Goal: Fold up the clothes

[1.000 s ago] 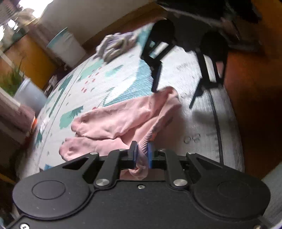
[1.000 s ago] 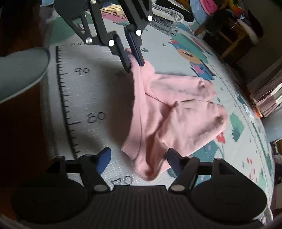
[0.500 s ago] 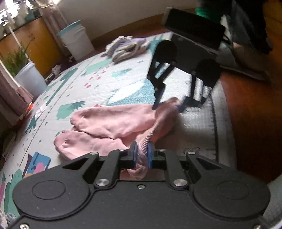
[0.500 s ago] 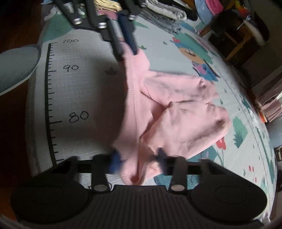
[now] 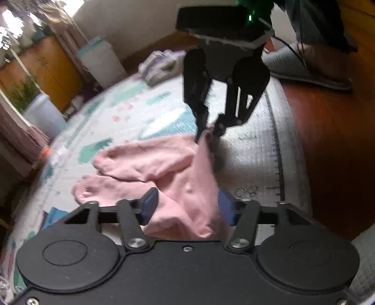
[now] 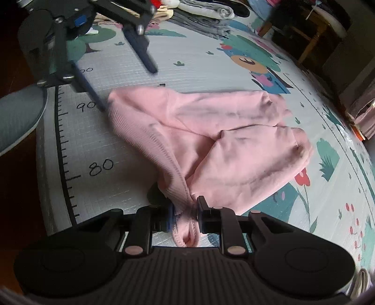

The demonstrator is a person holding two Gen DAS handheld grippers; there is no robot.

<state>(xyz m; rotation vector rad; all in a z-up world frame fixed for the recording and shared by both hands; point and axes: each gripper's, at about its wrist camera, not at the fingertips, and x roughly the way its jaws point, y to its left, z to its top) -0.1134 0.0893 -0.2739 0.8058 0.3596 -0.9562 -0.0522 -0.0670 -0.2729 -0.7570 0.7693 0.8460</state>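
Roughly at the start, I judge: the pink tights (image 6: 225, 138) are not folded at all yet, both legs lying loose and bunched on the play mat (image 6: 131, 98), feet pointing away from the ruler print. Going left to right, my left gripper (image 5: 186, 207) has its fingers spread wide, with one corner of the waistband lying slack between them, apparently not pinched; from the right wrist view its tips sit just at that corner, one blue finger (image 6: 140, 50) raised clear of the cloth. My right gripper (image 6: 185, 217) is pressed together on the opposite corner of the ribbed waistband, a small loop of hem bulging out behind the pads. The garment stretches forward and to the right of that tool, its waistband running ahead toward my other tool. What is left, as I see it, is everything: laying the legs flat, one over the other, then doubling the length. Other clothes (image 6: 204, 16) lie well beyond.
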